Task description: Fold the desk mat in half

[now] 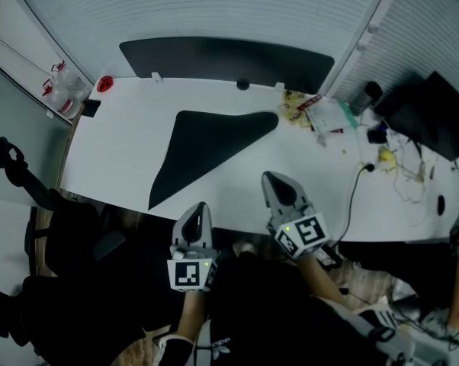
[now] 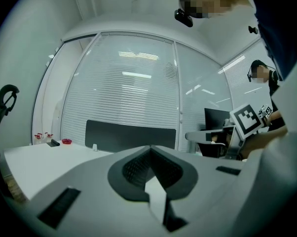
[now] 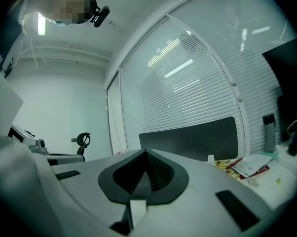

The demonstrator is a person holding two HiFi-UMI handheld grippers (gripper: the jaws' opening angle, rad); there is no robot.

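desk mat (image 1: 207, 147) lies as a dark, roughly triangular shape on the white desk (image 1: 115, 143), centre, reaching to the near edge. left gripper (image 1: 197, 216) and right gripper (image 1: 281, 189): jaws together, nothing between them, both at the near edge, clear of the mat.

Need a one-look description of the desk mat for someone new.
Start at the long white desk. Left of centre lies the desk mat, a flat black sheet. Unlike the upright black panel behind, it lies on the surface as a rough triangle.
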